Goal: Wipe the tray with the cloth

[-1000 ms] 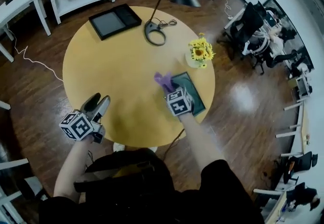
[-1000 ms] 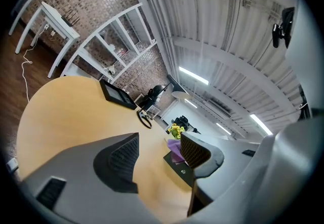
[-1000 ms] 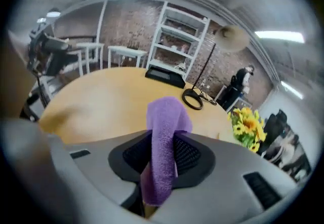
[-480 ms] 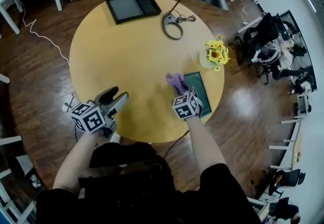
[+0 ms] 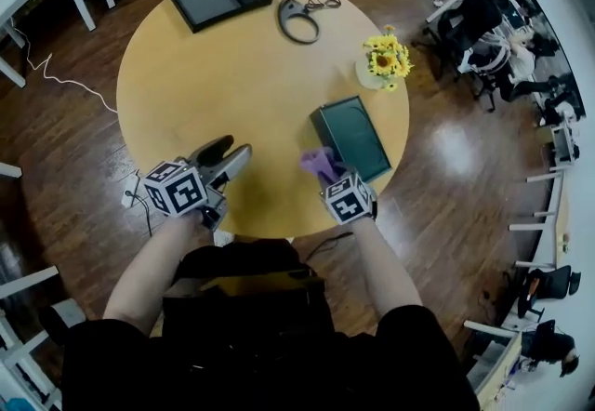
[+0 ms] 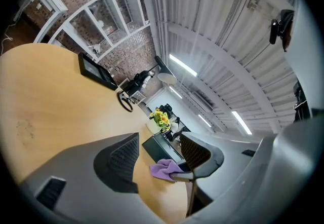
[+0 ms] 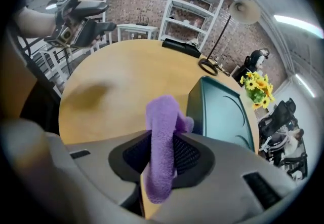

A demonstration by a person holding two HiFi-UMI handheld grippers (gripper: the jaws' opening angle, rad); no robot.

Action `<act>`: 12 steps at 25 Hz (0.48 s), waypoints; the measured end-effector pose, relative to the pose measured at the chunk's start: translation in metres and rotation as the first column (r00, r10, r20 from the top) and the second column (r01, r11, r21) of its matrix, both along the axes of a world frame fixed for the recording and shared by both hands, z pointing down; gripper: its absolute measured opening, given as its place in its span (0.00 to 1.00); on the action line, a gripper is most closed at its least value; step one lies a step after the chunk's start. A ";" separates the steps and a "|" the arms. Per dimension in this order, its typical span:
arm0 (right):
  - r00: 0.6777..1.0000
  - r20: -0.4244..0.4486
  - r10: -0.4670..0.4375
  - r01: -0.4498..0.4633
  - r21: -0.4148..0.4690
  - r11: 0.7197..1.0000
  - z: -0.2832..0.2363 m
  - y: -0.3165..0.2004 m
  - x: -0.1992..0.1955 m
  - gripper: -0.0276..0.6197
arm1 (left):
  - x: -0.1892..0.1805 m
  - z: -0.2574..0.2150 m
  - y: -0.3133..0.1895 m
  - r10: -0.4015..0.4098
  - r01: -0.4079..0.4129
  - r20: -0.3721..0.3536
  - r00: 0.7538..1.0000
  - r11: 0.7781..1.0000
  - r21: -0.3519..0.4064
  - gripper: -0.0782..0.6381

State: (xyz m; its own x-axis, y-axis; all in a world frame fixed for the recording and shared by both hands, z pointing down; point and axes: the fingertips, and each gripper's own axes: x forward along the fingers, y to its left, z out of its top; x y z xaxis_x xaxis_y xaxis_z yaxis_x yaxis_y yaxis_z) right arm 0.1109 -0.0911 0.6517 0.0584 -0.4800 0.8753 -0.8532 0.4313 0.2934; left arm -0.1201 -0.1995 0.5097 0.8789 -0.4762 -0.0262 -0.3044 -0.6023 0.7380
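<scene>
Cloth, soft, light, likely slip-prone: pinched mid-fold in right gripper; left gripper wide apart, empty.

Dark green tray, bunched purple cloth beside it

This is an open-plan office or studio in a loft-like building. A round wooden desk stands on a dark plank floor, with white shelving against a brick wall. People sit at workstations, and strip lights hang under a corrugated metal ceiling.
</scene>
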 end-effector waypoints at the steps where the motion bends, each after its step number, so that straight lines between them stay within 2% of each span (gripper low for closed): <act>1: 1.000 -0.008 -0.006 0.006 -0.012 1.000 0.000 0.007 0.003 0.20 | 0.005 -0.001 0.000 0.006 -0.006 0.003 1.000 1.000 -0.001 0.46; 4: 1.000 0.017 0.000 0.001 -0.046 0.999 0.004 0.028 0.005 0.20 | 0.008 0.001 0.004 0.013 -0.013 0.006 1.000 1.000 -0.003 0.46; 6: 0.991 0.130 0.031 -0.026 -0.043 0.999 -0.008 0.032 0.007 0.20 | 0.015 -0.002 0.003 0.011 -0.011 0.005 1.000 1.000 -0.002 0.46; 9: 0.931 0.357 0.077 -0.098 0.040 0.994 -0.051 0.013 0.011 0.20 | 0.022 -0.007 -0.003 0.003 -0.003 0.005 1.000 1.000 0.006 0.46; 12: 0.869 0.482 0.113 -0.206 0.144 0.968 -0.094 -0.029 0.033 0.20 | 0.015 -0.010 -0.009 -0.029 0.029 0.012 1.000 1.000 0.009 0.46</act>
State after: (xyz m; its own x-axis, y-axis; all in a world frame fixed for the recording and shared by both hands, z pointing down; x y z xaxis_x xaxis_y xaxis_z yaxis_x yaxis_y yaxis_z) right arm 0.1440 -0.1200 0.5578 -0.2441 -0.6543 0.7158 -0.9623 0.2548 -0.0953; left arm -0.1053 -0.2084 0.4995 0.8649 -0.5015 -0.0201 -0.3305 -0.5993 0.7291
